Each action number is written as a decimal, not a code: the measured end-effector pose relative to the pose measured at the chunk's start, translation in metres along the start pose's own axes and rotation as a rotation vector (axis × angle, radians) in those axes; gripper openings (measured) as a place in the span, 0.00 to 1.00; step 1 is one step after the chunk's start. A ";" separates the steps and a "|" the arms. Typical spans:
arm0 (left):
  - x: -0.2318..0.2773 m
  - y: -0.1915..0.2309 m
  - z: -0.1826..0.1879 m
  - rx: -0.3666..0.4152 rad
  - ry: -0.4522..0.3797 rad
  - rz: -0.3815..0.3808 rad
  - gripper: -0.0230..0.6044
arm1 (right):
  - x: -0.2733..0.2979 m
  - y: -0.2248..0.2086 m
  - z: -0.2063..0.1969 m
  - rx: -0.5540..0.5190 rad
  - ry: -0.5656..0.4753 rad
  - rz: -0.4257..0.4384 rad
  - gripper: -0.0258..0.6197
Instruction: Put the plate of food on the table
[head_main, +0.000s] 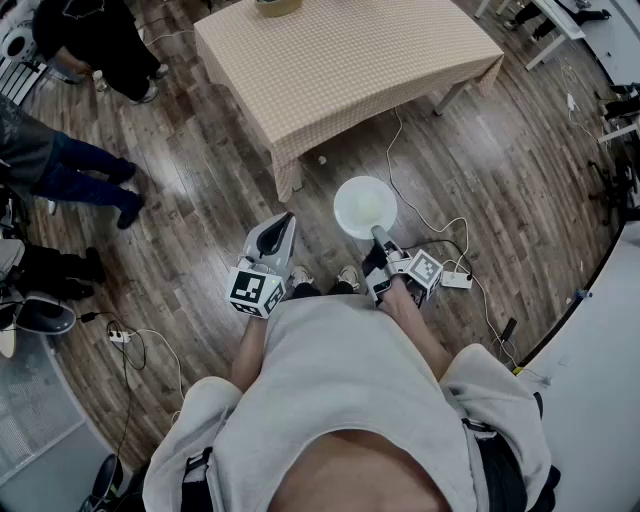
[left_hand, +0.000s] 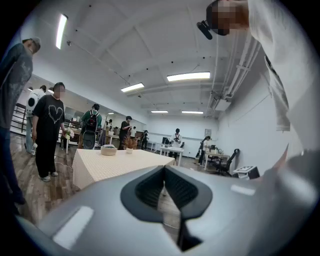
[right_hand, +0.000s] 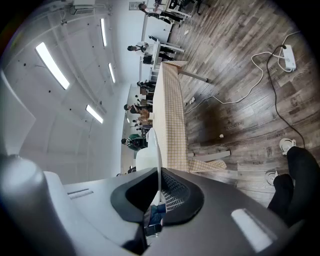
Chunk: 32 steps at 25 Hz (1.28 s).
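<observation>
Plate (head_main: 365, 205): hanging in the air in front of the person, above the wooden floor (head_main: 500, 170) and not yet over the tabletop; it is not showing clearly whether food is lying on it.
Right gripper (head_main: 378, 236): clamping the plate's near rim, with the jaws closed onto the thin edge; in the right gripper view the plate (right_hand: 158, 145) is showing edge-on between the pads.
Plate attitude: lying roughly level in the head view and extending away from the right gripper toward the tabletop.
Left gripper (head_main: 288, 222): hovering near the plate on its left without touching it, jaws together with nothing between them.
Tabletop (head_main: 340, 60): lying ahead and slightly left of the plate, well apart from it, with its near corner pointing at the person.
Governing relation: the plate is leading and the right gripper is trailing behind it, so the coming move is probably calling for a forward carry until the plate is clearing the near edge.
Bowl (head_main: 278, 6): sitting at the tabletop's far edge, well away from the likely landing area.
</observation>
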<state>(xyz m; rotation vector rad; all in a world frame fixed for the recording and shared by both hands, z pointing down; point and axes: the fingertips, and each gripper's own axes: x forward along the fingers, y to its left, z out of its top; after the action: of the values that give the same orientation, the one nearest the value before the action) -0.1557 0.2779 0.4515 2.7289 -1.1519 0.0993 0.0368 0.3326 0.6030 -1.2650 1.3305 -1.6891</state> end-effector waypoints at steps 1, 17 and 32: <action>0.000 0.000 0.000 0.001 0.000 0.001 0.05 | 0.001 0.001 0.000 0.001 0.000 0.004 0.05; 0.024 -0.020 -0.003 0.013 0.007 0.021 0.05 | -0.001 -0.003 0.032 0.003 0.023 0.019 0.06; 0.057 -0.047 -0.002 0.035 0.006 0.079 0.05 | -0.001 -0.001 0.085 -0.018 0.075 0.045 0.06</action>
<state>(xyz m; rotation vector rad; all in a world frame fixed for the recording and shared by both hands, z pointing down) -0.0823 0.2696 0.4541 2.7108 -1.2689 0.1387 0.1170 0.3050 0.6061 -1.1835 1.4099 -1.7118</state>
